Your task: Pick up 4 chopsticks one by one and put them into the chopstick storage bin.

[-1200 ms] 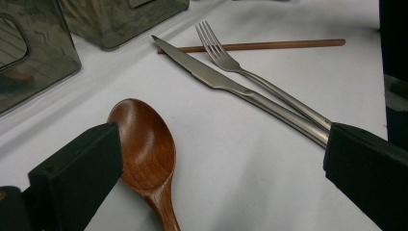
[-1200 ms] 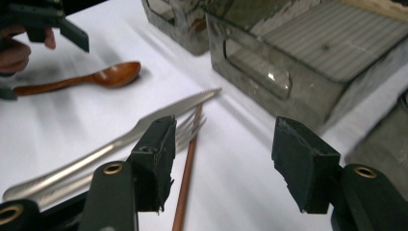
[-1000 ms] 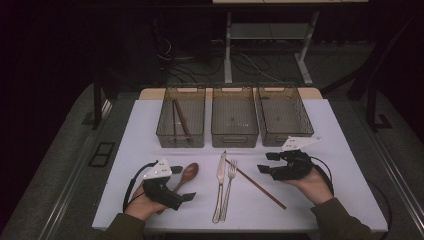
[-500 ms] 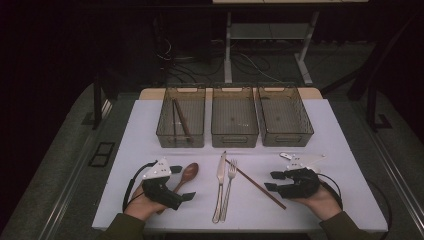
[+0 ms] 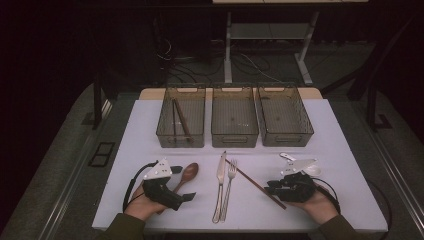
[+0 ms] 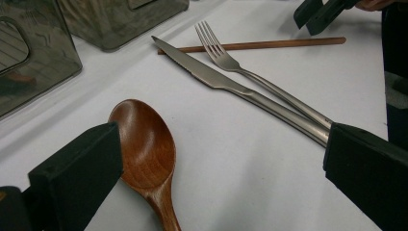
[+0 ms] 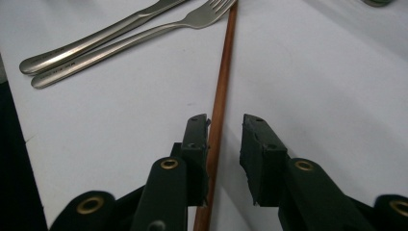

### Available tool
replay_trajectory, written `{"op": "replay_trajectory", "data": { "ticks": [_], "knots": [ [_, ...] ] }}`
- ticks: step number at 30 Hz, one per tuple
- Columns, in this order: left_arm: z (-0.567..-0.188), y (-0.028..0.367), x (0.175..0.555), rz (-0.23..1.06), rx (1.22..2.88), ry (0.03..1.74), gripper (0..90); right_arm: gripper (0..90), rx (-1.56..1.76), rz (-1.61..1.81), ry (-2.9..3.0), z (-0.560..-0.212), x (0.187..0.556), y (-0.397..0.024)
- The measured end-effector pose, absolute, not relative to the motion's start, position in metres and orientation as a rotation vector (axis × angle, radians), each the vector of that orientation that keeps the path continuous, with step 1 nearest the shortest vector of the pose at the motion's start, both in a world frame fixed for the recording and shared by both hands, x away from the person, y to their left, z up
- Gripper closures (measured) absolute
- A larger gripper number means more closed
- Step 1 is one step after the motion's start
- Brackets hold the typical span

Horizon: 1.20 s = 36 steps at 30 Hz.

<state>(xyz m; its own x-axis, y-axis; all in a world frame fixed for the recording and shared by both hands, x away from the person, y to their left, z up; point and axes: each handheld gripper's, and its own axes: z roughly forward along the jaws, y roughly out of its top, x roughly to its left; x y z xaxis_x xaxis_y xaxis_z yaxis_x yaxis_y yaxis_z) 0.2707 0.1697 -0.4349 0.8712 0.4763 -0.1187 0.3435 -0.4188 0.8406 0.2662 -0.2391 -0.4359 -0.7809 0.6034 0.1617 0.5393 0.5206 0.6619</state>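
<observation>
Chopstick (image 7: 220, 96) lying lengthwise between right hand-held gripper (image 7: 225, 139) jaws | one pad touching, other apart, jaws just closing, ungripped | left hand-held gripper (image 5: 182, 197) released, farther off

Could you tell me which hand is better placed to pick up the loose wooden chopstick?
Right. The right gripper has just been closing astride the chopstick, one pad beside it, not yet clamped. The left gripper stands wide open by the wooden spoon.
</observation>
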Motion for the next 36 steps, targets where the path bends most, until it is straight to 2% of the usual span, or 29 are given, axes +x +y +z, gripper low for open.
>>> {"op": "replay_trajectory", "data": {
  "ticks": [17,36],
  "knots": [
    [-0.435,0.169,0.27,0.164,2.047,0.594,0.0,81.5,0.941,1.003,2.645,-0.445,0.27,-0.217],
    [-0.434,0.169,0.27,0.167,2.047,0.588,0.0,83.5,1.009,0.968,2.607,-0.44,0.273,-0.225]
  ]
}}
